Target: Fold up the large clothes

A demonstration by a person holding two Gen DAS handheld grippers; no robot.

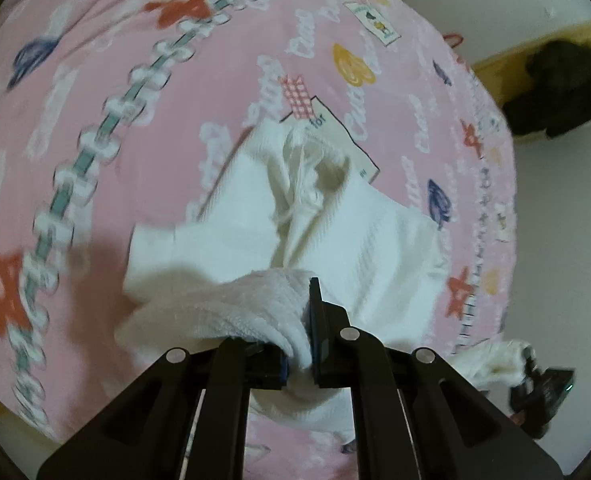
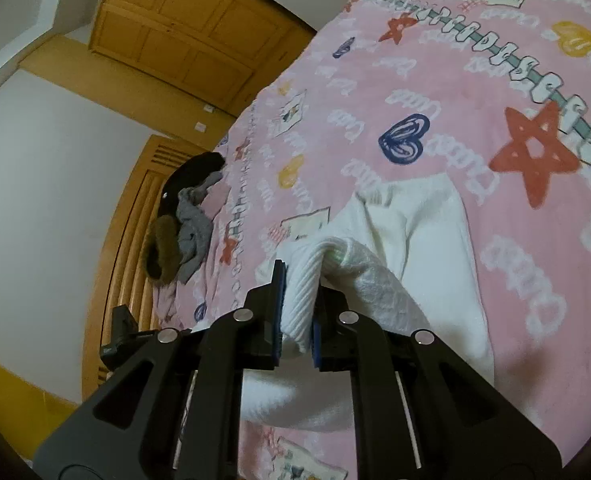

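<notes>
We see a white ribbed knit garment (image 1: pixel 347 236) lying partly lifted over a pink fleece bedspread printed with red stars, blue hearts and white lettering (image 1: pixel 135 80). In the left wrist view the black left gripper (image 1: pixel 297 344) has its jaws closed on a thick bunched fold of the white garment; the fabric bulges out to the left of the jaws and hangs below them. Beyond the grip, the garment spreads out on the bedspread, creased at its middle. At the lower right edge of that view we note the other gripper holding a further part of the same white cloth.

In the right wrist view the black right gripper (image 2: pixel 298 320) is clamped on a ribbed edge of the white garment (image 2: pixel 435 240), its blue pads (image 2: pixel 278 312) pressing the fabric from both sides. The rest of the cloth drapes rightward onto the bedspread (image 2: pixel 455 80).

A heap of dark grey and black clothing with a brown fur trim (image 2: pixel 183 224) sits at the far edge of the bed, well apart from the white garment. A wooden panelled door (image 2: pixel 183 32) stands behind.
</notes>
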